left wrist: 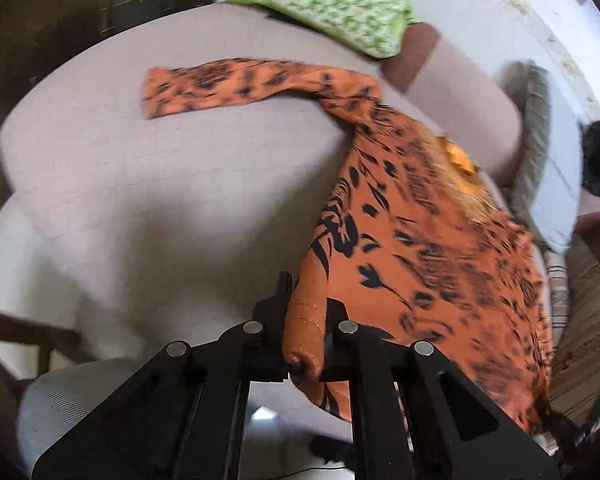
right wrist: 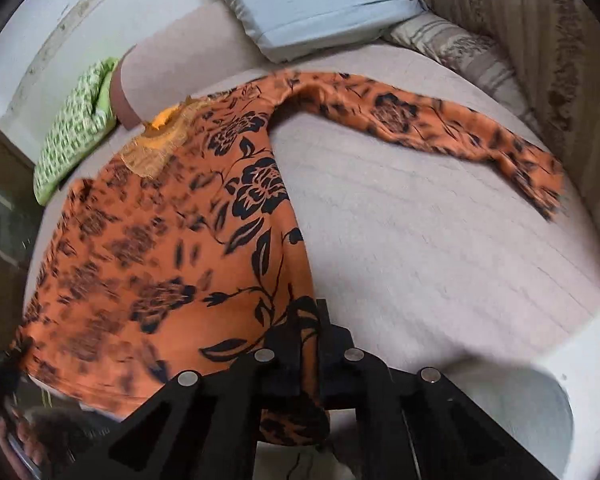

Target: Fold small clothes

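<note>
An orange top with a black flower print (left wrist: 412,240) lies spread on a pale beige bed. In the left wrist view my left gripper (left wrist: 306,300) is shut on the bottom corner of the top, with a roll of hem pinched between its black fingers (left wrist: 282,292). One sleeve (left wrist: 220,86) stretches out flat to the left. In the right wrist view the same orange top (right wrist: 172,248) fills the left half, and my right gripper (right wrist: 306,320) is shut on its other bottom corner. The other sleeve (right wrist: 440,124) lies out to the right. The neckline (right wrist: 156,148) faces the far side.
A folded green-patterned cloth (left wrist: 332,4) (right wrist: 72,128) rests at the bed's far edge beside a beige bolster (left wrist: 452,92). A light blue pillow (right wrist: 312,0) and a striped cushion (right wrist: 480,44) lie at the far right. The beige bed surface (left wrist: 172,184) (right wrist: 440,232) spreads around the top.
</note>
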Demonstrator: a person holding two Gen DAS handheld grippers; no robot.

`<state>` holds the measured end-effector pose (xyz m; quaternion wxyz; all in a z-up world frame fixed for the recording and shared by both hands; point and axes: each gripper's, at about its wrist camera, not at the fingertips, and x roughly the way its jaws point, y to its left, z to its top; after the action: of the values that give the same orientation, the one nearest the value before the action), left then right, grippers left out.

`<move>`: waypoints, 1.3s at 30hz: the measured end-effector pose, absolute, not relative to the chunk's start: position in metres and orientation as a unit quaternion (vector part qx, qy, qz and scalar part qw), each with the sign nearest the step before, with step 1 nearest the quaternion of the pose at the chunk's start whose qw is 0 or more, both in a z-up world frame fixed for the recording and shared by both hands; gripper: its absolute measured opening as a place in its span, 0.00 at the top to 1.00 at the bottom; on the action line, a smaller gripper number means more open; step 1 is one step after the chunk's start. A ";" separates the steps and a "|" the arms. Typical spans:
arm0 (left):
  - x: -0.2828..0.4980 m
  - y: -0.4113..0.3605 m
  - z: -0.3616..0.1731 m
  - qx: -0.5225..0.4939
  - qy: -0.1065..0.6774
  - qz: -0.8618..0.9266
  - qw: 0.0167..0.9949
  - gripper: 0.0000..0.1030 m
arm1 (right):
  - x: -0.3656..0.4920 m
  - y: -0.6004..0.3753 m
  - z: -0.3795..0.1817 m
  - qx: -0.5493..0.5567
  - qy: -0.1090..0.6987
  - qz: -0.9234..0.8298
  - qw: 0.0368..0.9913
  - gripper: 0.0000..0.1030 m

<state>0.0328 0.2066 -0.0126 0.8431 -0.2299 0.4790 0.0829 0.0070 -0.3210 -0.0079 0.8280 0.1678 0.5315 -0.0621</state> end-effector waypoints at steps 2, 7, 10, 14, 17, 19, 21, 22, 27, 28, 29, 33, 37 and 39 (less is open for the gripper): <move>0.033 0.209 -0.027 -0.235 0.503 0.095 0.826 0.94 | -0.001 -0.316 -0.013 0.153 0.551 -0.077 0.817 0.96; 0.044 0.188 -0.057 -0.162 0.548 0.129 0.810 0.91 | 0.012 -0.283 -0.072 0.089 0.631 -0.101 0.764 0.96; 0.027 0.189 -0.035 -0.177 0.497 0.106 0.843 0.85 | 0.010 -0.285 -0.066 0.112 0.615 -0.095 0.775 0.96; -0.002 0.168 0.018 -0.105 0.391 0.124 0.906 0.37 | -0.016 -0.313 0.001 0.209 0.501 -0.053 0.838 0.90; -0.021 0.145 0.046 -0.062 0.330 0.127 0.933 0.27 | -0.033 -0.327 0.037 0.243 0.429 -0.018 0.870 0.51; -0.028 0.128 0.058 -0.046 0.304 0.121 0.944 0.21 | -0.042 -0.332 0.047 0.281 0.388 0.011 0.877 0.27; -0.028 0.106 0.067 -0.038 0.289 0.088 0.952 0.16 | -0.040 -0.334 0.053 0.315 0.367 0.045 0.874 0.27; -0.023 0.092 0.070 -0.033 0.287 0.066 0.955 0.16 | -0.038 -0.336 0.054 0.323 0.366 0.055 0.871 0.27; 0.011 0.007 0.072 -0.005 0.317 -0.043 0.948 0.16 | -0.017 -0.359 0.058 0.333 0.350 0.028 0.875 0.27; 0.024 -0.012 0.070 -0.008 0.334 -0.072 0.940 0.16 | -0.012 -0.371 0.057 0.344 0.343 0.011 0.874 0.27; 0.037 -0.030 0.067 -0.014 0.350 -0.103 0.931 0.16 | -0.008 -0.385 0.056 0.355 0.341 -0.010 0.870 0.27; 0.076 -0.088 0.059 -0.035 0.382 -0.173 0.907 0.16 | 0.008 -0.441 0.043 0.374 0.376 -0.072 0.845 0.41; 0.101 -0.138 0.044 -0.025 0.394 -0.216 0.893 0.16 | 0.008 -0.515 0.026 0.401 0.384 -0.173 0.814 0.44; 0.116 -0.154 0.028 -0.035 0.418 -0.237 0.876 0.16 | 0.006 -0.551 0.012 0.405 0.390 -0.229 0.795 0.44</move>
<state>0.1162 -0.1537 0.0281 0.8764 -0.0350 0.4179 -0.2365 0.0065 -0.5506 0.0119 0.7951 0.4045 0.3898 -0.2286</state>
